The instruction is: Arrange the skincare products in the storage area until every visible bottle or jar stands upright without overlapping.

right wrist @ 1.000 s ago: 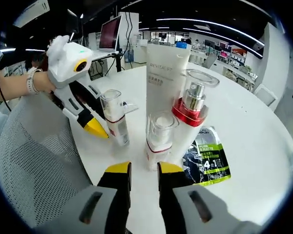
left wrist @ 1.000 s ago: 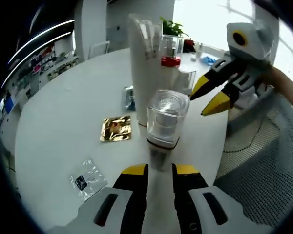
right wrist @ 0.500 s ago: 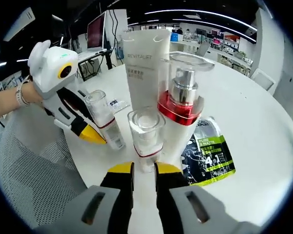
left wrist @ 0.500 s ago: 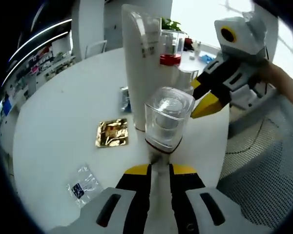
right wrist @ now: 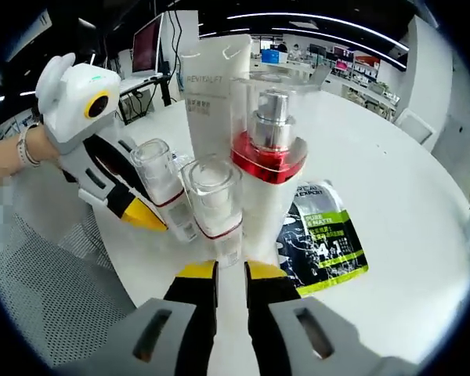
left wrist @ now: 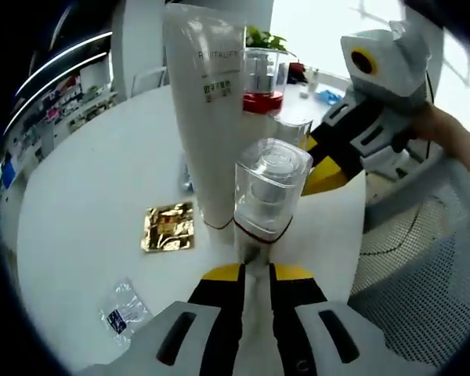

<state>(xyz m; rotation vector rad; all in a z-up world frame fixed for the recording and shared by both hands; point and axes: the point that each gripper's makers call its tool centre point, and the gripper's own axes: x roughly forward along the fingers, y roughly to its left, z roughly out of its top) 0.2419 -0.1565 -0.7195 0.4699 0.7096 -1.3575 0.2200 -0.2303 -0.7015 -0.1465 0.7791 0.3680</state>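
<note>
My left gripper (left wrist: 255,270) is shut on the base of a small clear-capped bottle (left wrist: 268,192), which stands upright. Behind it rise a tall white tube (left wrist: 206,102) and a red-collared pump bottle (left wrist: 262,86). My right gripper (right wrist: 231,270) is shut on the foot of a second small clear-capped bottle (right wrist: 211,196), also upright. In the right gripper view the pump bottle (right wrist: 268,153) and the white tube (right wrist: 206,78) stand close behind it, and the left gripper (right wrist: 133,207) holds its bottle (right wrist: 160,184) just to the left. The right gripper (left wrist: 329,160) enters the left gripper view from the right.
On the white round table (left wrist: 78,180) lie a gold foil sachet (left wrist: 166,227), a clear sachet (left wrist: 125,313) and a black-and-green sachet (right wrist: 321,247). A grey mesh chair (left wrist: 423,258) stands against the table's near edge. A hand (left wrist: 446,129) holds the right gripper.
Both grippers' jaws have drawn in onto the small bottles' bases. Both cameras have moved closer to the group, so the tube and pump bottle loom larger.
</note>
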